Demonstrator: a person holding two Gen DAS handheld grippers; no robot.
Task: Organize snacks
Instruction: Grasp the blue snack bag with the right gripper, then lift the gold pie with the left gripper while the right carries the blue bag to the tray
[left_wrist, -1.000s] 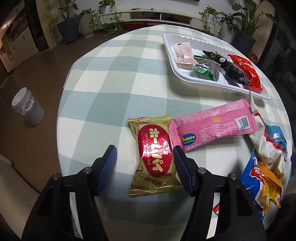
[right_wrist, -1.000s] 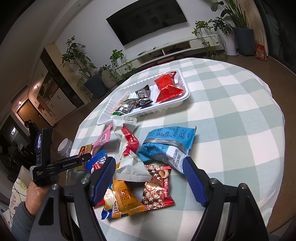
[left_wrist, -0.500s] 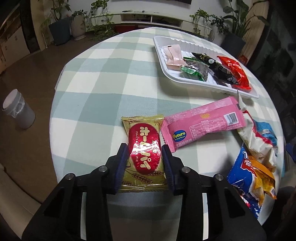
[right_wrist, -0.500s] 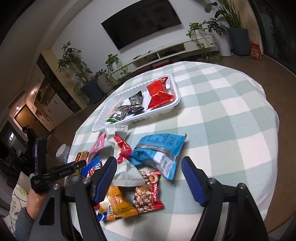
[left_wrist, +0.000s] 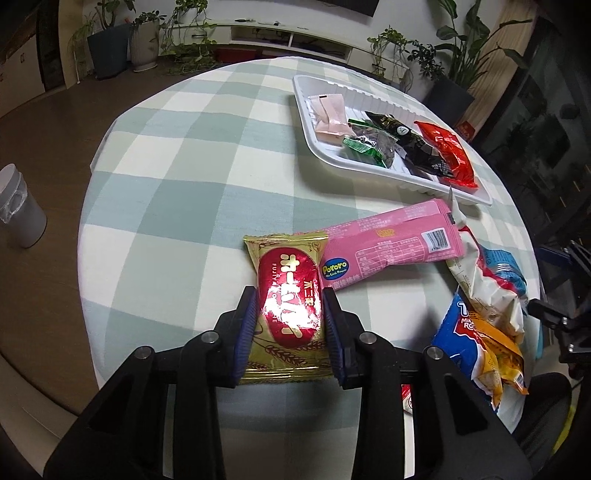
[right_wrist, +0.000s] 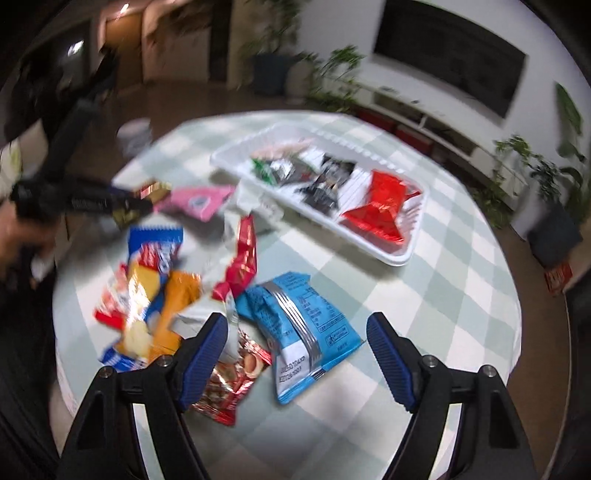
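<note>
We hold the left gripper (left_wrist: 290, 317) closing on the gold-and-red pie packet (left_wrist: 286, 306), pads pressing its sides, on the table (left_wrist: 177, 155) near-left of the white tray (left_wrist: 369, 168); pinch mid-pack, lift flat, clear the pink packet (left_wrist: 391, 245) touching it; right gripper (right_wrist: 295, 354) opening, empty, over the blue packet (right_wrist: 306, 332) near the tray; a second ago the left jaws stood wide, the right gripper was rolled differently.
</note>
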